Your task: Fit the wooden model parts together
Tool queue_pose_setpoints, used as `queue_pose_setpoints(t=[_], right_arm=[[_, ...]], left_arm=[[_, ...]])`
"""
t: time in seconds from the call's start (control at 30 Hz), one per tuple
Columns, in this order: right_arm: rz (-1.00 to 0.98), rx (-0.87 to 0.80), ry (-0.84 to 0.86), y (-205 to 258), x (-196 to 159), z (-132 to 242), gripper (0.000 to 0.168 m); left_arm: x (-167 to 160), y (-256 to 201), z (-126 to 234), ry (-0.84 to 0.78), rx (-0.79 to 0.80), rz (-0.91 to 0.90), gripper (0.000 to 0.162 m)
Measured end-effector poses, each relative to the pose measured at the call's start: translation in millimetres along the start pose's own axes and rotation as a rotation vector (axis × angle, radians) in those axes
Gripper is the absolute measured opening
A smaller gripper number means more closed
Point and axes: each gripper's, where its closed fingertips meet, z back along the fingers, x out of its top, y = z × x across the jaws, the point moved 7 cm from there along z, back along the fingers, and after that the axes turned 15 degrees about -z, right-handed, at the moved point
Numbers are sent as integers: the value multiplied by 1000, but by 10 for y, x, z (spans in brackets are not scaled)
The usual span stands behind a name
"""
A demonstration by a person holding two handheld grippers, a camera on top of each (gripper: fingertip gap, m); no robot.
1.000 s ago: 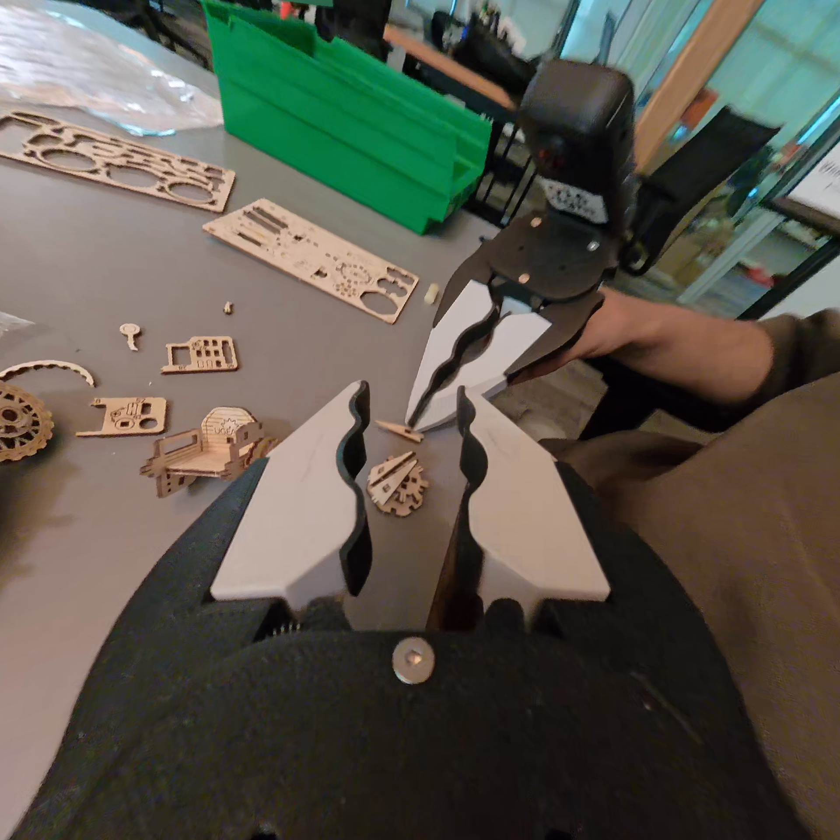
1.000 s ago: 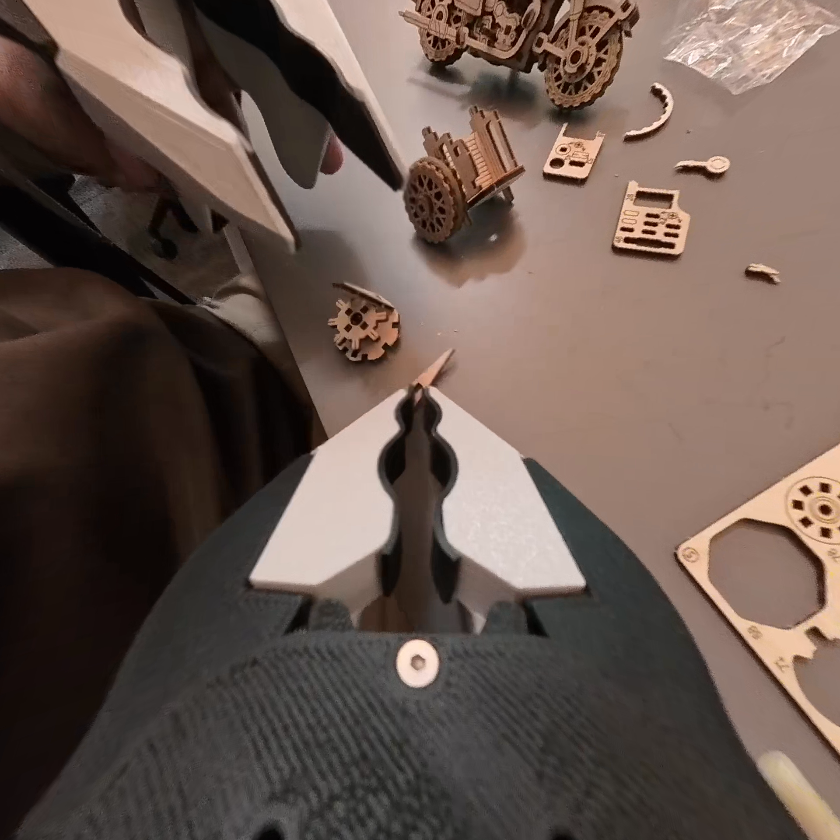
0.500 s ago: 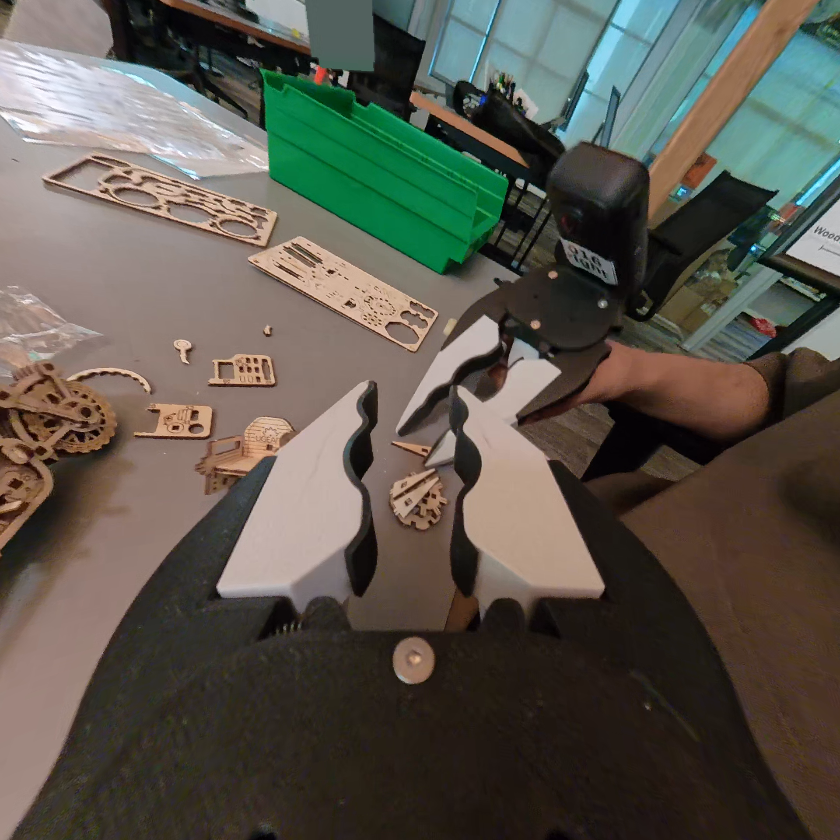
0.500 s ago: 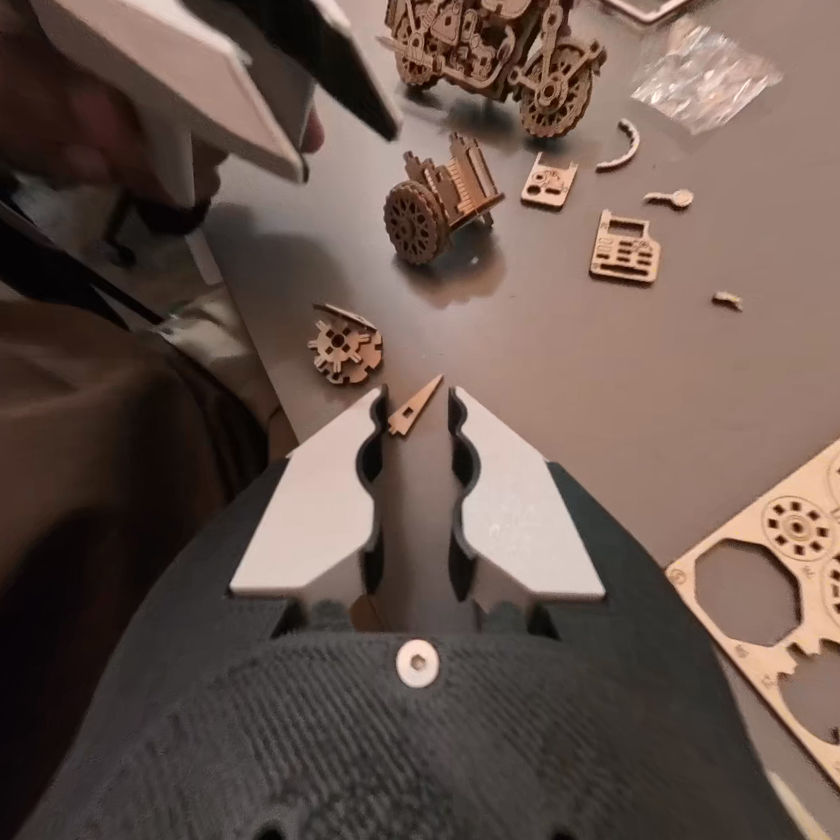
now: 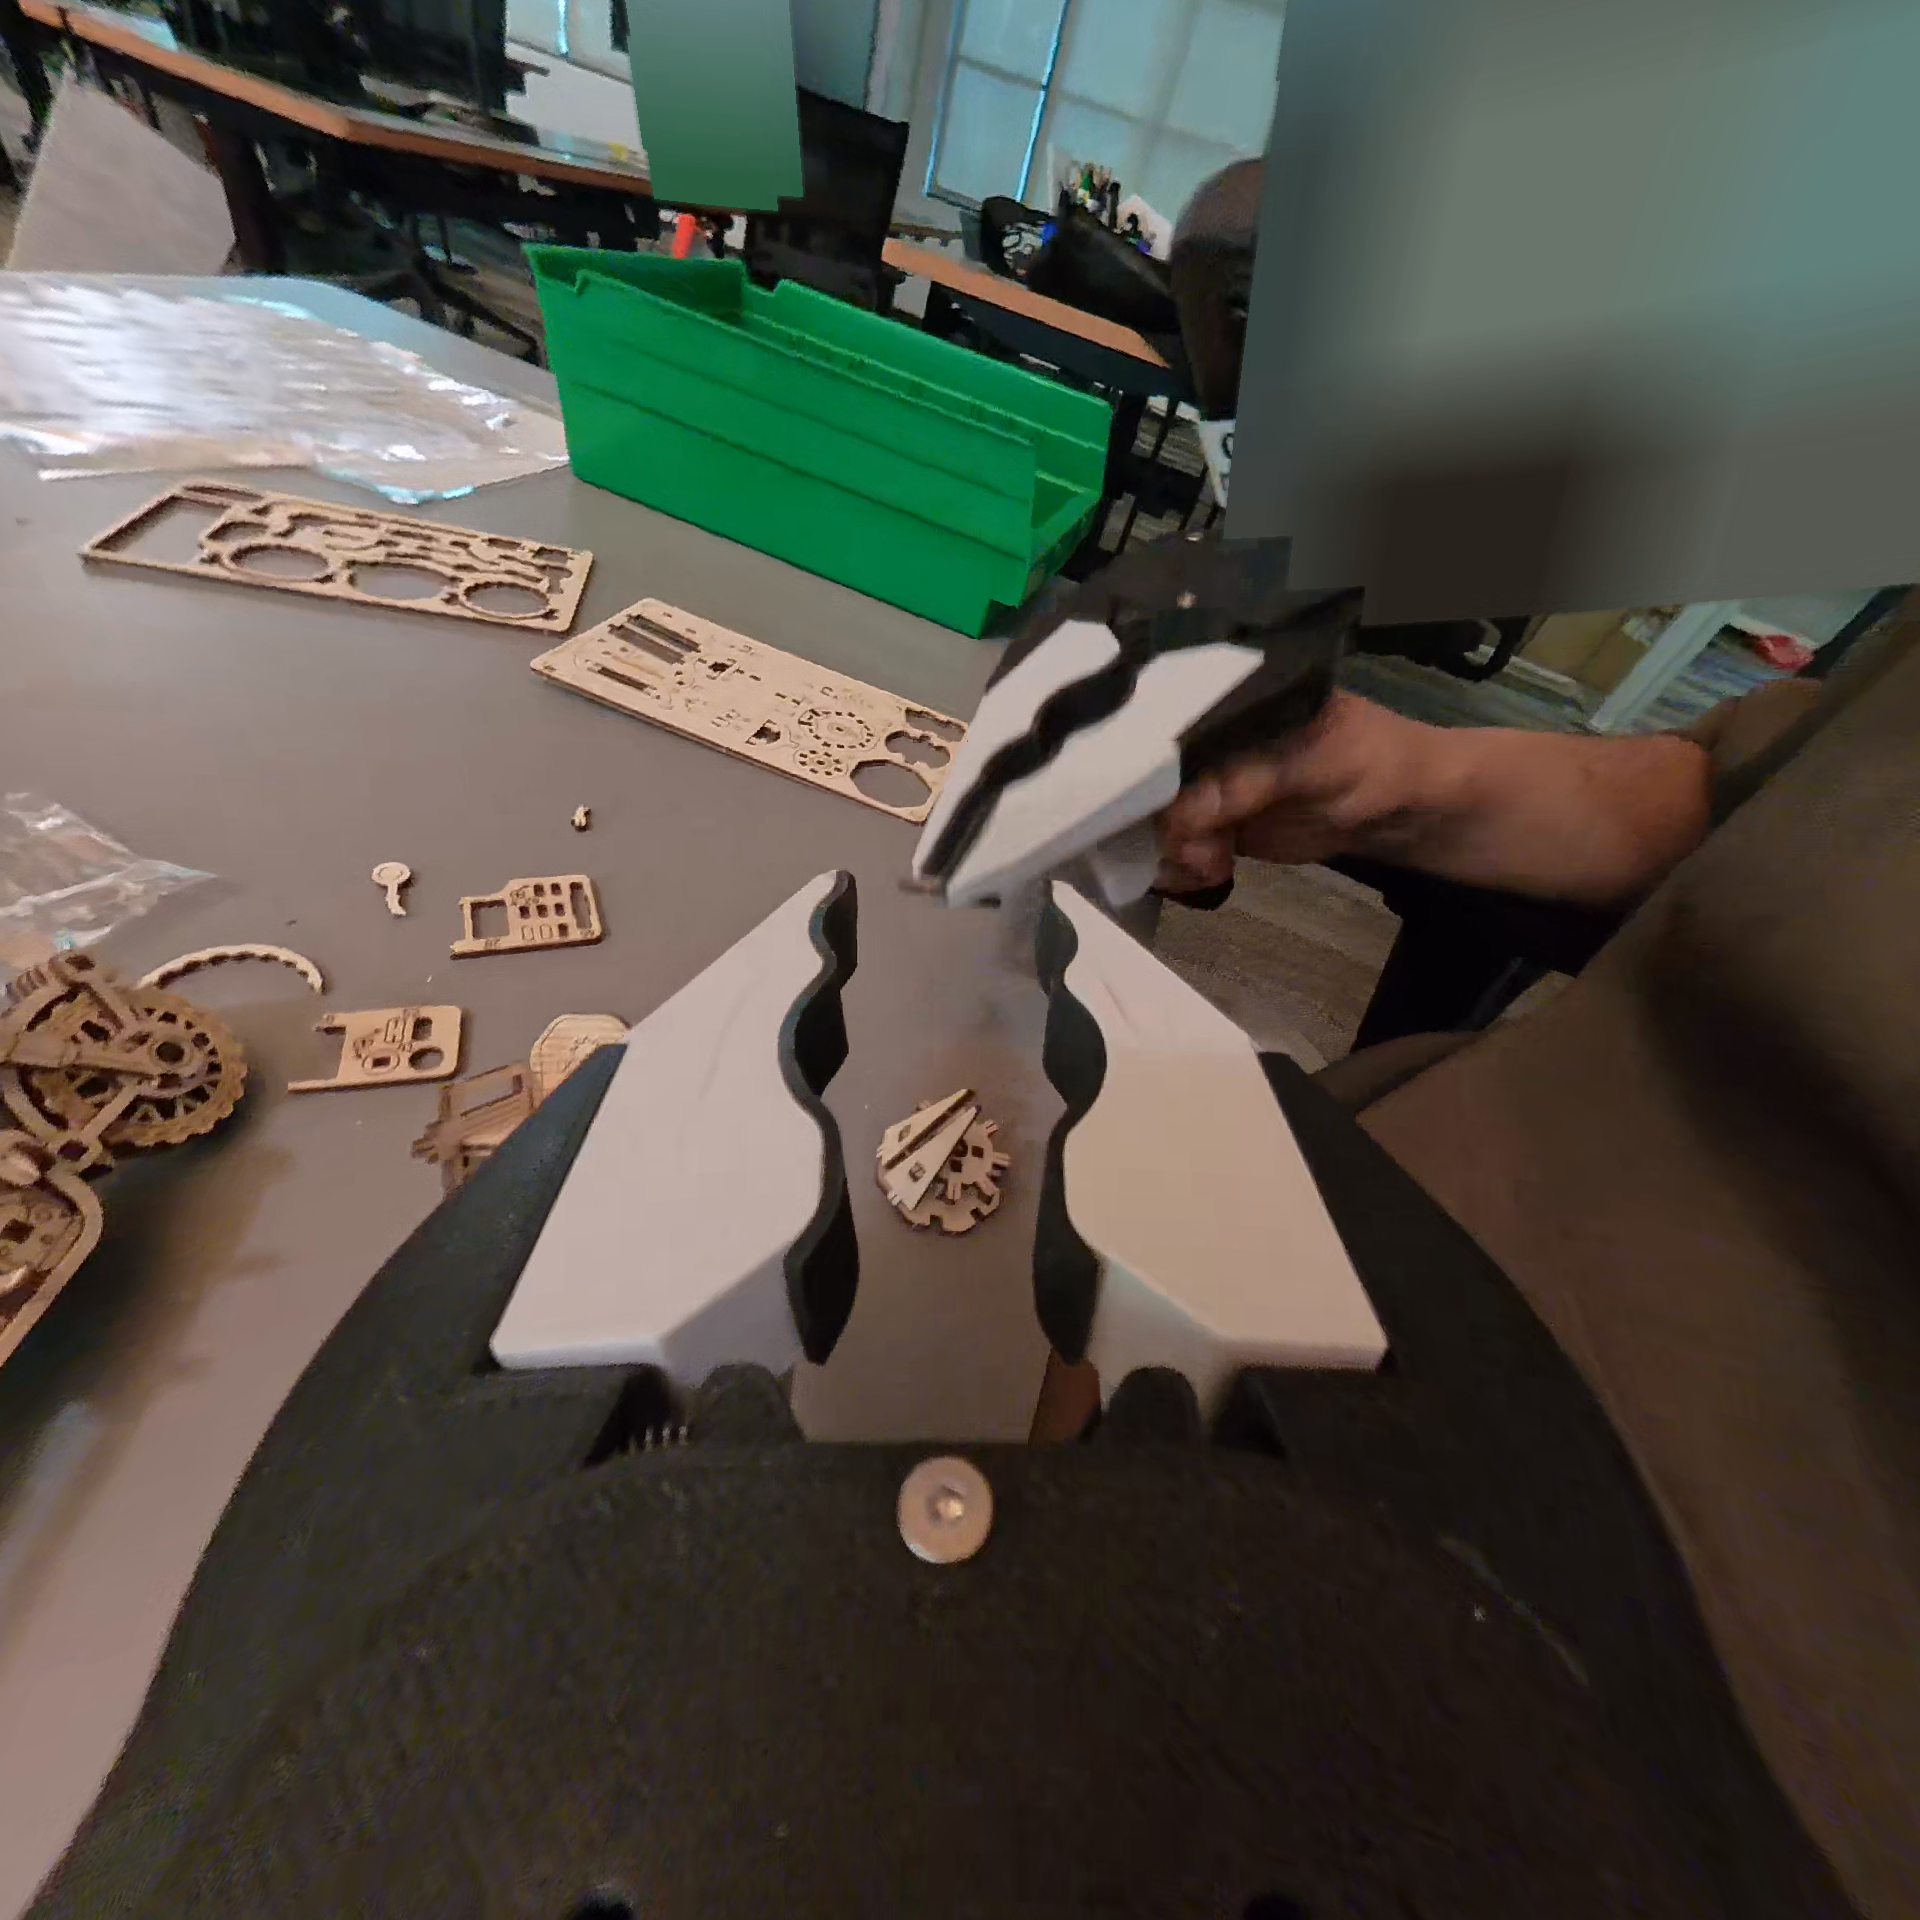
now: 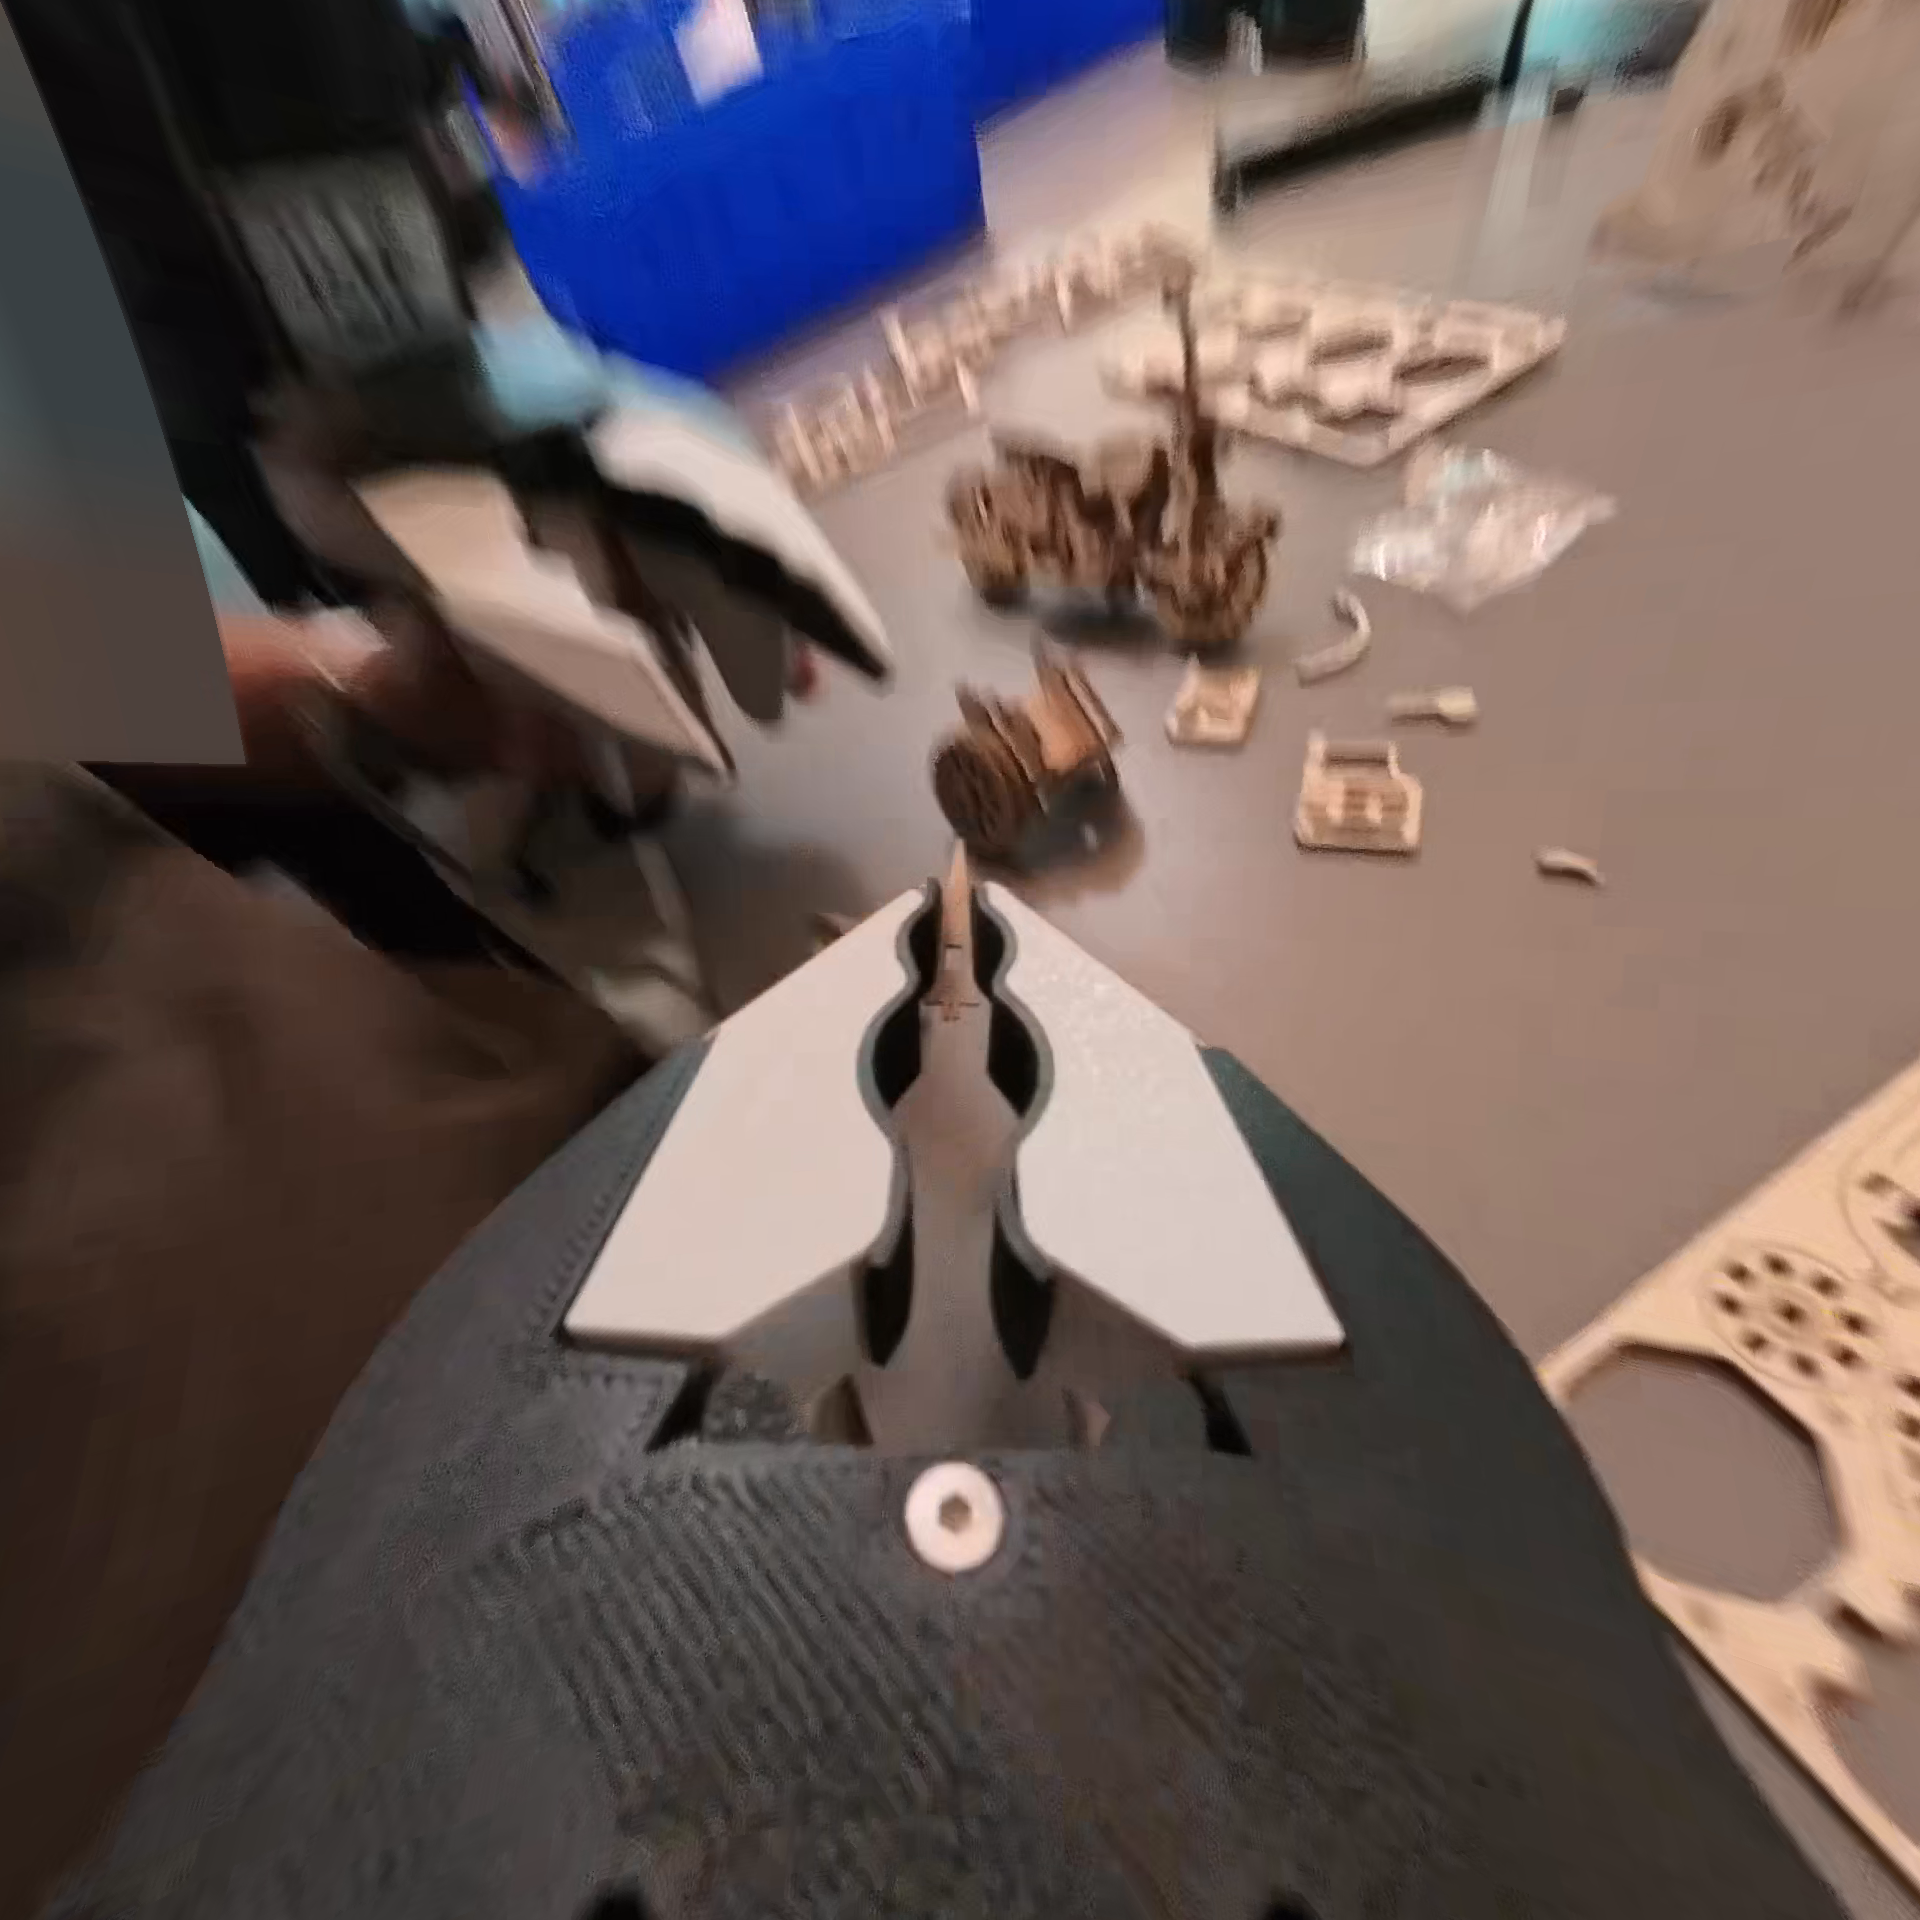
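**Sliver pinched on the right, gear part waiting on the table**

While the right gripper point(image 6: 958, 902) is closed on a thin wooden sliver point(image 6: 956, 940), the left gripper point(image 5: 943, 914) hangs with its jaws spread and nothing between them. The sliver is pale, narrow and pointed, standing on edge between the white fingertips with its tip poking out past them; the left wrist view shows only a small dark bit of it at that gripper's tip.

Seen through the gap of the left gripper's jaws, a small round gear-toothed part point(image 5: 940, 1162) lies flat on the grey table point(image 5: 260, 748), close to the near edge. It is light plywood with notched teeth, cut-out holes and a wedge-shaped piece across its top. The right gripper is raised above the table beyond it, not touching it.
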Motion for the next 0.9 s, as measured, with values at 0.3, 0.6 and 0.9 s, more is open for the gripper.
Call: queue_pose_setpoints(t=[0.3,0.6,0.9], right_arm=[[-574,359,-360,184,146,-75,3],[-462,309,-351,319,145,-180,3],[-462,352,-246,255,88,-163,0]], left_arm=[[77,-232,-77,-35,11,-51,17],[75,-133,-24,-19,53,21,3],[67,-162,5,2,-90,-13,0]])
